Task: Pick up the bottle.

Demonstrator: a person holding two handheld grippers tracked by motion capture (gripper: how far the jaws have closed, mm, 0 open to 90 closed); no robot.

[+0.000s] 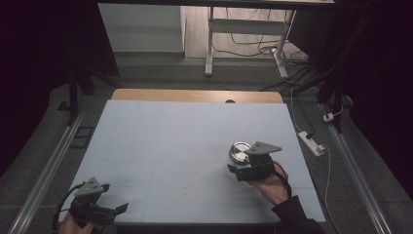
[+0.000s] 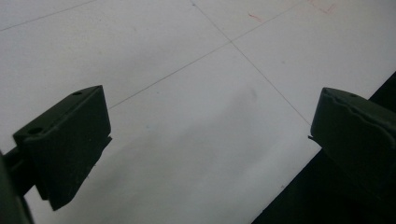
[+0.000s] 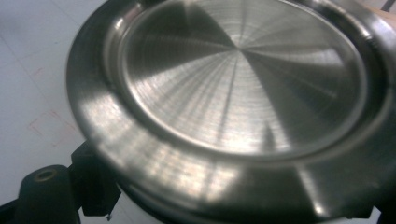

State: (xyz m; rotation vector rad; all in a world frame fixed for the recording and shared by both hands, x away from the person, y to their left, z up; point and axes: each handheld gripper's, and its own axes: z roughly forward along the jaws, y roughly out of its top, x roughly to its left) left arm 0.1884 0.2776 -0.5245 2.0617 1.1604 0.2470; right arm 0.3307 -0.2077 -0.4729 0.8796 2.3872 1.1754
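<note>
On the pale blue table (image 1: pixel 185 141), the right gripper (image 1: pixel 234 170) sits at about four o'clock from the table's middle. The person's right hand (image 1: pixel 270 187) comes up from the near edge at five o'clock, with a dark sleeve (image 1: pixel 294 214) behind the wrist and the forearm slanting toward eleven o'clock. The hand is wrapped round the black body of the gripper, and the grey three-cornered plate (image 1: pixel 263 147) lies roughly level on top. Its jaws point toward nine or ten o'clock and are pinched on the near rim of a round steel lid (image 1: pixel 238 152), which sits just beyond the gripper at its eleven o'clock side. In the right gripper view the steel lid (image 3: pixel 243 79) is seen very close, tilted, with a broad shiny rim and a brushed flat centre; one black jaw shows at the lower left, tucked under the rim. Whether the lid rests on the table or is lifted off it cannot be told.

The left gripper (image 1: pixel 119 208) is at the near left corner, around seven o'clock, well apart from the lid. The left hand (image 1: pixel 73 225) barely enters from the bottom edge, holding the gripper low with its nose toward three o'clock. In the left gripper view its jaws stand spread wide, with bare table (image 2: pixel 196 116) between them and the table's dark near edge at the lower right.
</note>
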